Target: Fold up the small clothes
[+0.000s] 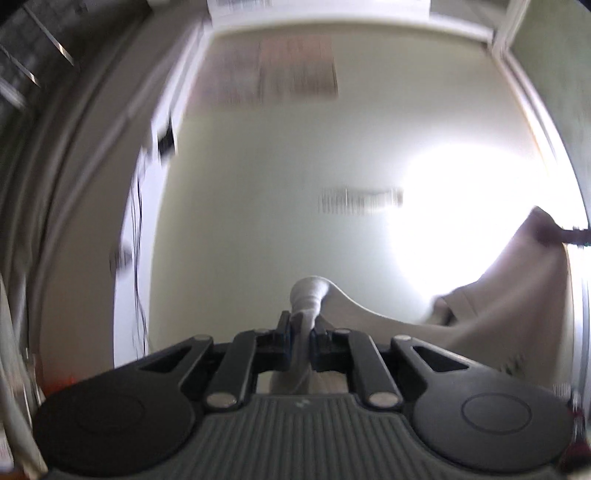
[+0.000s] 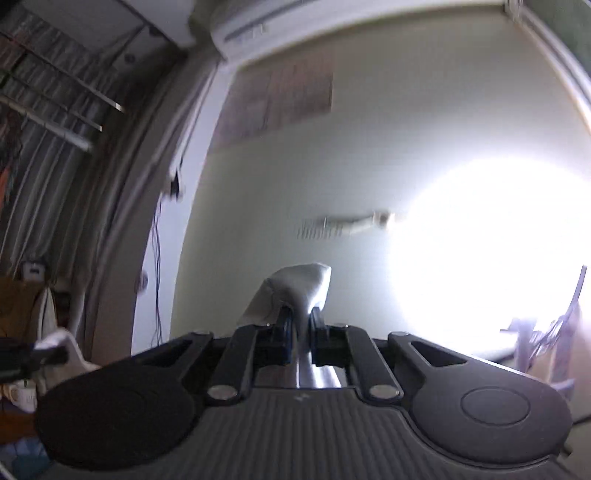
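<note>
A pale greenish painted wall [image 1: 258,206] with a blown-out patch of glare fills both views, a white air-conditioning unit [image 2: 255,26] mounted near its top. A light grey-white cloth garment [image 1: 509,295] hangs lifted in the air, stretched between the two grippers. The left gripper [image 1: 303,325] has its black jaws pressed tight on a bunched white edge of it; the right gripper [image 2: 301,321] pinches another gathered corner the same way. A blurred rectangular wall poster [image 1: 295,70] hangs higher up.
</note>
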Demonstrator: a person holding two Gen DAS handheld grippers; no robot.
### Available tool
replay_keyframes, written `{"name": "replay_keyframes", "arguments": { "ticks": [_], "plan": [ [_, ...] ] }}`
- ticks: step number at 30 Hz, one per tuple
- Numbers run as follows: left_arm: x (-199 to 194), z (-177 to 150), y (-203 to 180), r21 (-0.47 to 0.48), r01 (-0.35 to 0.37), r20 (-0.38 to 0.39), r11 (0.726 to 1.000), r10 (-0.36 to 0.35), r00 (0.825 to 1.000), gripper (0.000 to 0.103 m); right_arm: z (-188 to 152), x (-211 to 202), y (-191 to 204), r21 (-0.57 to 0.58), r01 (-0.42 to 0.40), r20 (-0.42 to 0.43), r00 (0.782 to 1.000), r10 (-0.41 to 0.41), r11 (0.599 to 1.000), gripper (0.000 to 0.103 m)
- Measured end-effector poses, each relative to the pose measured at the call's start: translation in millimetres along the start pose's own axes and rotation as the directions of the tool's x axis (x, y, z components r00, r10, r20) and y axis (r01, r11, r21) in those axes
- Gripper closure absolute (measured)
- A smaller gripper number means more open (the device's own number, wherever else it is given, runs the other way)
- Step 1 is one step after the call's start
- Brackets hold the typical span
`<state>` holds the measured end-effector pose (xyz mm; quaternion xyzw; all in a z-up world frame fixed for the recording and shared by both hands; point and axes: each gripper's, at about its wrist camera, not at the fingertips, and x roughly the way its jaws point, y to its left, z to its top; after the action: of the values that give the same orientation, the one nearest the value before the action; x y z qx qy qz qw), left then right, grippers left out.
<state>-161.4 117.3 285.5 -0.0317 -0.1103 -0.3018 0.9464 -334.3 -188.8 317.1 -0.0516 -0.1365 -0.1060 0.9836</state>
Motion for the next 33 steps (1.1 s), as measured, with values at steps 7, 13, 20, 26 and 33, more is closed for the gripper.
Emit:
{"name": "replay_keyframes", "arguments": {
  "ticks": [7,13,20,26,33],
  "plan": [
    [24.6,85.3,-25.1,0.057,-0.057,0.119,0.997,0.050,0.992,0.095,74.6,-53.9,0.0,-0.056,0.061,0.133,0.990,-0.053,0.997,0.103],
    [75.5,71.7,-49.1,0.096,-0.046,0.061,0.994,0.040,0.997,0.095,43.7,-9.3,-29.8,-0.050,0.080,0.077,0.994,-0.076,0.996,0.103],
    [174.6,-27.0,-84.2,0.193,-0.034,-0.153,0.981,0.064,0.986,0.094,-39.8,67.5,-64.3,-0.021,0.166,-0.135,0.977,-0.168,0.986,0.103],
    [292.0,-198.1,-116.3,0.291,-0.006,-0.552,0.957,0.173,0.816,0.074,-212.0,172.7,-106.4,-0.124,0.346,-0.433,0.824,-0.364,0.930,0.061],
    [249.8,-298.1,-57.8,0.226,0.077,-0.724,0.971,0.114,0.680,0.052,-361.0,113.4,-148.7,-0.011,0.365,-0.675,0.684,-0.276,0.931,0.056]
  ]
}}
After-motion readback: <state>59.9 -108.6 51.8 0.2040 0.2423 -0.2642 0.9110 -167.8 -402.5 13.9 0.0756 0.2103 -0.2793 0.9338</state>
